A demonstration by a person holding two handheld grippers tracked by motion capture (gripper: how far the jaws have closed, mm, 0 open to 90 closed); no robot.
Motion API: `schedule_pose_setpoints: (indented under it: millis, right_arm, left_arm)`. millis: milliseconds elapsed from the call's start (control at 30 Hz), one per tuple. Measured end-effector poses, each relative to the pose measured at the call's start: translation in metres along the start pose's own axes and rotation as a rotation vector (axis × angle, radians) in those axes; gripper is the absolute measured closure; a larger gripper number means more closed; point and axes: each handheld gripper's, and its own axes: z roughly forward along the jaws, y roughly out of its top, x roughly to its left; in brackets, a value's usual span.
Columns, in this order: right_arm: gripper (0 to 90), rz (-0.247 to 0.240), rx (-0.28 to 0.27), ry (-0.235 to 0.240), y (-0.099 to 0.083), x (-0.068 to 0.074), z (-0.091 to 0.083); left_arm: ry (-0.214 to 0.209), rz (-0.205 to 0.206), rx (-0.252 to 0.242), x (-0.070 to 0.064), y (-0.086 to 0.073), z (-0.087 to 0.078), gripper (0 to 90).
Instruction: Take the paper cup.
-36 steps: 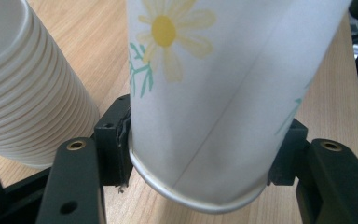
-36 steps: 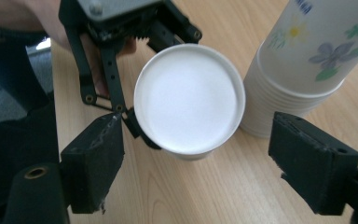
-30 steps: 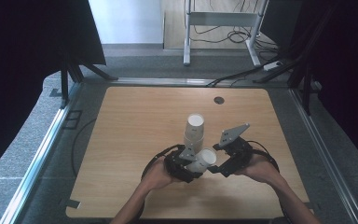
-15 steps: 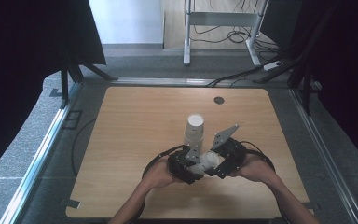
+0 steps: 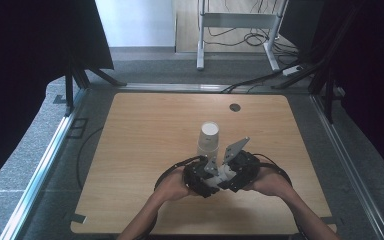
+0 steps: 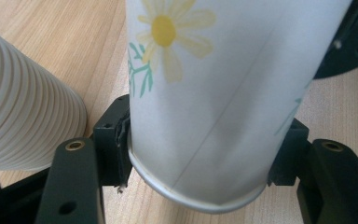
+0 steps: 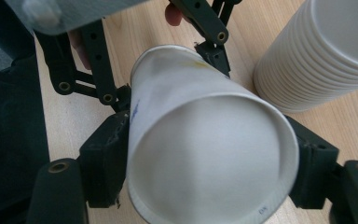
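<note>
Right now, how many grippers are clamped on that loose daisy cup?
2. The left gripper holds the daisy cup near its rim, and the right gripper grips its other end. The cup stack stands apart beside them.

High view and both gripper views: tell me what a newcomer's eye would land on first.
First, the daisy-printed paper cup lying on its side near the table's front edge, clamped at once by the left hand-held gripper and the right hand-held gripper, one at each end. Next, the tall stack of white cups standing upside down just beyond them on the wooden table.
</note>
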Motion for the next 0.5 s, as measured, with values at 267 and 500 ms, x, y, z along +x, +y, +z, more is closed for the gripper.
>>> schedule_pose_setpoints:
  millis: [267, 500]
  right_arm:
    - [31.9, -0.001, 0.007, 0.009, -0.0004, 0.001, 0.0012]
    - [35.8, 0.007, -0.006, 0.025, -0.0022, 0.0016, -0.0004]
  left_arm:
    - [-0.002, 0.018, 0.017, -0.0004, 0.0019, 0.0029, 37.0]
    - [-0.013, 0.021, 0.004, -0.0014, 0.0008, 0.0036, 27.6]
